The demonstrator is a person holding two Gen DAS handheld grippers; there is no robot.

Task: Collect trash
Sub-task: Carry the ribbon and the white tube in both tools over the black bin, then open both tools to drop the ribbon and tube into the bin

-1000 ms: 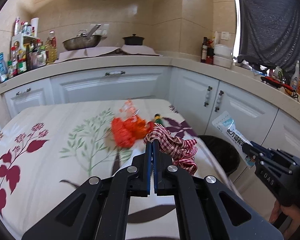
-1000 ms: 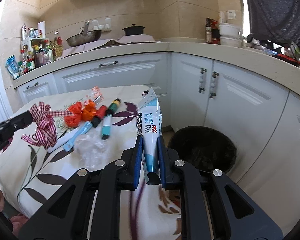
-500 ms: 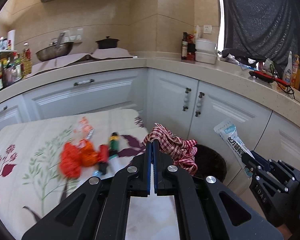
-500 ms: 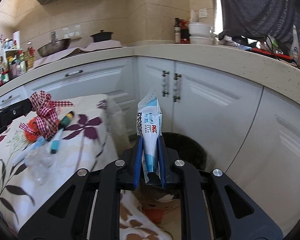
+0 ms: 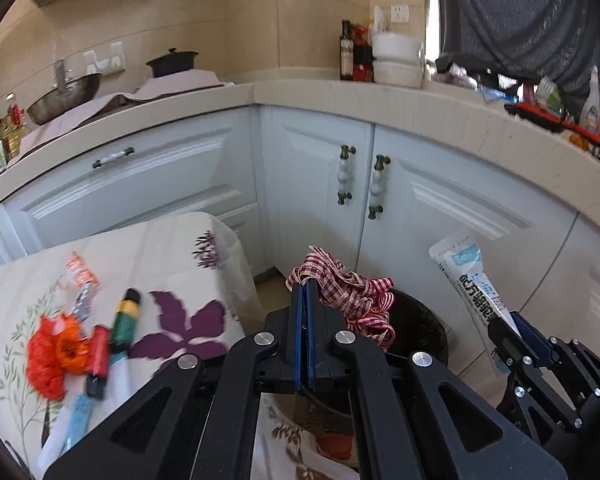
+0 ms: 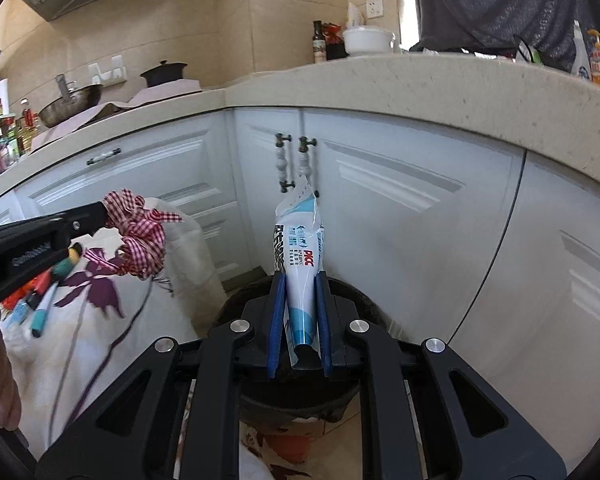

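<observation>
My left gripper (image 5: 304,292) is shut on a red and white checked ribbon (image 5: 348,296) and holds it above the near rim of a black trash bin (image 5: 420,328) on the floor. My right gripper (image 6: 299,280) is shut on a white and blue plastic packet (image 6: 300,248), upright over the same bin (image 6: 364,304). The ribbon (image 6: 140,232) and left gripper (image 6: 104,212) show at the left of the right wrist view. The packet (image 5: 468,280) and right gripper (image 5: 504,328) show at the right of the left wrist view.
A table with a floral cloth (image 5: 172,256) stands left of the bin, holding orange plastic (image 5: 56,352), a green tube (image 5: 124,320), a red tube (image 5: 98,354) and other scraps. White cabinets (image 5: 380,184) under a beige counter (image 5: 420,104) wrap around behind the bin.
Both grippers have swung right, from over the table to above the bin, each still holding its item. The table trash now lies further left in view.
</observation>
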